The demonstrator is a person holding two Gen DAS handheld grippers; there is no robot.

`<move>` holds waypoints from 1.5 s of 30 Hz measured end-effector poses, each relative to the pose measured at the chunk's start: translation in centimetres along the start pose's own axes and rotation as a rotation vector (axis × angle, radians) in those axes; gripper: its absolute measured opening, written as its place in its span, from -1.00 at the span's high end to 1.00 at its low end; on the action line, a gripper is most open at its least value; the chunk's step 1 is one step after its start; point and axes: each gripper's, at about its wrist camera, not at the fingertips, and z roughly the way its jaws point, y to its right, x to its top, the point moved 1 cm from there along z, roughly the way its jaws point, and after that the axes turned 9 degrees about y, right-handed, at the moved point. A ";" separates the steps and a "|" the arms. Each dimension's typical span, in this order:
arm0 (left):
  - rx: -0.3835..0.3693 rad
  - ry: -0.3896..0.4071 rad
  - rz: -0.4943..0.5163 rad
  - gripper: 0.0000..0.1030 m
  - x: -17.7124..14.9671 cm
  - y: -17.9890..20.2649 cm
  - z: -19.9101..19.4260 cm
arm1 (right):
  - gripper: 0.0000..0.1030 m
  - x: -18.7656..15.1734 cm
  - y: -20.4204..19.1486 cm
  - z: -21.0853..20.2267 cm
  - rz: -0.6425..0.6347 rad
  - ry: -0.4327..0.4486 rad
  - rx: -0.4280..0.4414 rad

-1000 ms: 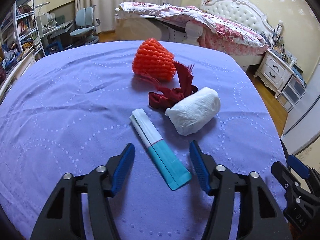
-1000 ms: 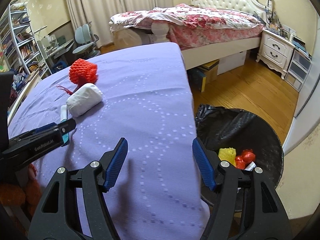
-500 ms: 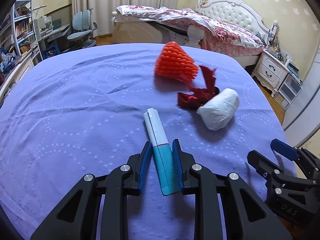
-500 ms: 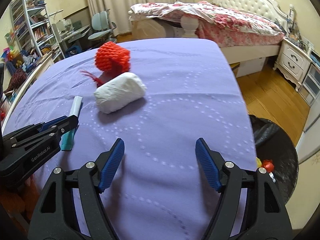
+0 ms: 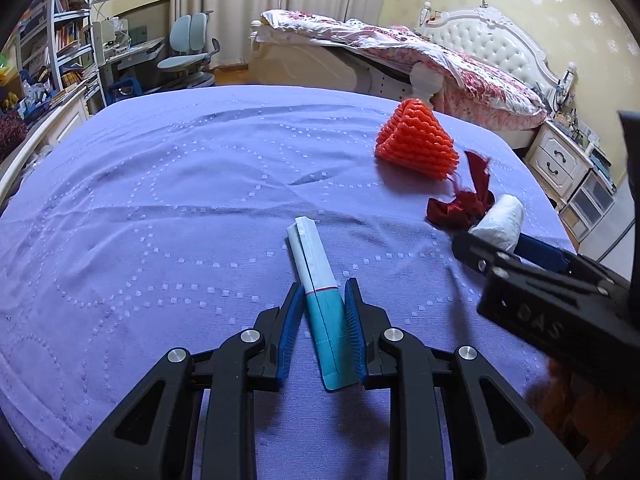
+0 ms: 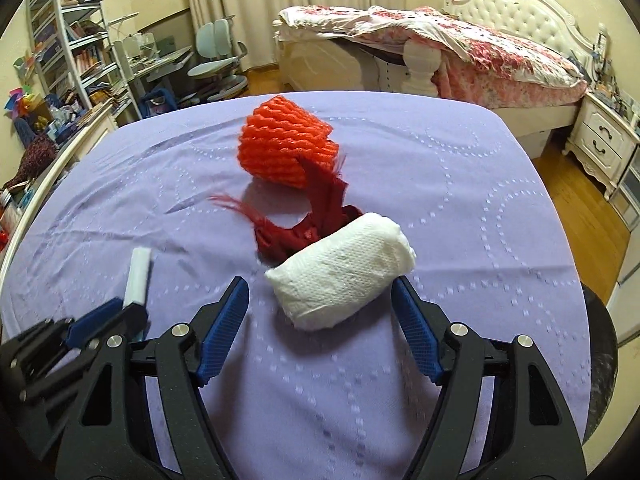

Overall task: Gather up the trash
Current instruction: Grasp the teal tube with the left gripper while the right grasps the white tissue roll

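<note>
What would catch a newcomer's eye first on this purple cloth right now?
The bright orange foam net stands out at the far side of the purple cloth, with a dark red ribbon trailing from it. Nearer, a white wad of paper lies between the open right tool. To the left, the left tool is shut on a white-and-teal packet.

Right tool body, seen from the left wrist view: raised letters "DAS" on its black side plate.
Left tool body, seen from the right wrist view: no lettering legible; the part is blurred.
Teal and white packet: no print can be read on it.
Book spines on the shelves: too small to read.
</note>
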 end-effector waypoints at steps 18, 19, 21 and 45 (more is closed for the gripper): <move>-0.032 0.003 -0.024 0.51 0.3 -1.1 0.2 | -0.42 -1.5 5.5 -2.8 0.063 -0.018 -0.054; -0.032 0.004 -0.024 0.51 0.4 -1.1 0.2 | -0.42 -1.3 5.7 -2.6 0.060 -0.017 -0.050; -0.033 0.002 -0.026 0.51 0.4 -1.1 0.2 | -0.41 -1.0 5.3 -2.3 0.045 -0.009 -0.044; -0.031 0.005 -0.038 0.52 1.6 -1.6 1.1 | 0.24 1.0 5.5 0.4 0.044 -0.009 -0.017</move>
